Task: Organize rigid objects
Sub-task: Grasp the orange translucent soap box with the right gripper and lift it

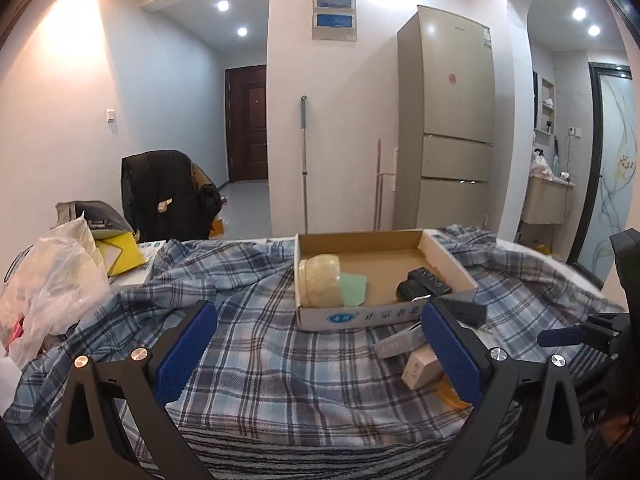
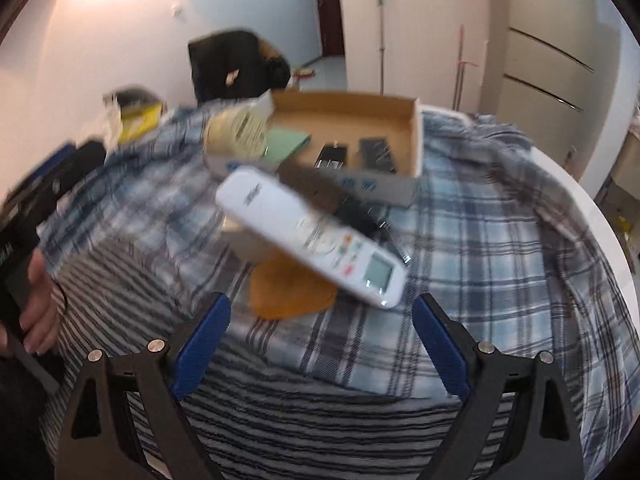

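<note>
Remote control [image 2: 312, 236], white with a small screen at its near end, lies slantwise in front of our right gripper [image 2: 320, 344]. Our pads stand spread wide on either side and short of it, not touching, so we hold nothing there. The remote rests over an orange, flattish thing [image 2: 292, 292] and a pale small box [image 2: 244, 246] on the plaid cloth [image 2: 500, 248]; the right view is blurred, so we cannot name the orange thing.

Our left gripper [image 1: 320, 352] also stands wide open with only cloth between its blue pads. Just behind its right pad we see a grey slim box [image 1: 396, 342] and a cream box [image 1: 420, 368] lying together.

Farther on sits the cardboard tray [image 1: 360, 318], shallow and open-topped, with blue print on its near wall. Inside, at the left end, a jar of pale yellowish contents [image 1: 320, 284] lies on its side against the wall. A green card [image 1: 354, 289] lies flat beside it. Toward the right end are two dark flat boxes [image 2: 376, 156], side by side. The back half of the tray floor is bare cardboard. A dark block [image 1: 466, 310] rests just outside the tray's near right corner.

To the left, at the cloth's edge, lies a white plastic bag [image 1: 52, 280].
</note>
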`<state>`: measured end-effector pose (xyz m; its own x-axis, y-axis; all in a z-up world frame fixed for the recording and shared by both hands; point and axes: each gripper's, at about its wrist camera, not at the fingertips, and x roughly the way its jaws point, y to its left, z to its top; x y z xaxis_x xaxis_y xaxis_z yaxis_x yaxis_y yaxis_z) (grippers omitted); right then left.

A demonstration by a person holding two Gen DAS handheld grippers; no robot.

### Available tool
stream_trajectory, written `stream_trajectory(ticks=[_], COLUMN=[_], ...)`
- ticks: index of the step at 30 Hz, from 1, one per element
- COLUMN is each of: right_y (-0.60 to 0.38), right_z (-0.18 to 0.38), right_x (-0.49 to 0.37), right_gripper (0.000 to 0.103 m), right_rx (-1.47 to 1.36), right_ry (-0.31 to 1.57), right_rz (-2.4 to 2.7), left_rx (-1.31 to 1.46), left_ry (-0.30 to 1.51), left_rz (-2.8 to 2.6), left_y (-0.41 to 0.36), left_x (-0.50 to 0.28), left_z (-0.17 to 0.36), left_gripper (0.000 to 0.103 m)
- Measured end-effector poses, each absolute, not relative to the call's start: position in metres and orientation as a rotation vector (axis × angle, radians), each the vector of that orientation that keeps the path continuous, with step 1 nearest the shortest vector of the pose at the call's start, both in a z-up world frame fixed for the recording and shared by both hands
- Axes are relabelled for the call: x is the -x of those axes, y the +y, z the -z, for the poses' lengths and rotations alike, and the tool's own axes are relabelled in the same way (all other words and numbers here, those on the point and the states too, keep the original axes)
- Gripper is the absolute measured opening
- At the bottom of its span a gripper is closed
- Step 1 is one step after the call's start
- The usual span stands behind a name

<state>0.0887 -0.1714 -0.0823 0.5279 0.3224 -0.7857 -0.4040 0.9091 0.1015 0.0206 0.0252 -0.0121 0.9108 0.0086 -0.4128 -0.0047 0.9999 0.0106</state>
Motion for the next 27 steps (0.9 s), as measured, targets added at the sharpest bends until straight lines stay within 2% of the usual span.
stream_trajectory(ticks=[7, 17, 21, 24, 27], right_y=[-0.153, -0.136, -0.13, -0.13, -0.129], right_z=[0.105, 0.112, 0.11, 0.114, 0.119], right_x=[-0.105, -0.121, -0.129, -0.135, -0.137], right_gripper=[0.091, 0.091, 0.085, 0.076, 0.072], right_rx=[0.089, 0.138, 0.186, 0.185, 0.173], right_ry=[1.053, 1.077, 1.054, 1.074, 1.089], right_rz=[-0.54, -0.53, -0.506, -0.514, -0.515], left_rx=[-0.031, -0.069, -0.065, -0.052, -0.045], left_ry=[0.419, 0.455, 0.467, 0.479, 0.491], left_rz=[-0.039, -0.025, -0.026, -0.027, -0.027], left_y=[0.034, 0.024, 0.024, 0.027, 0.028], left_x=[-0.026, -0.03, -0.031, -0.033, -0.034], left_z=[0.015, 0.025, 0.026, 0.027, 0.029], left_gripper=[0.103, 0.103, 0.103, 0.103, 0.103])
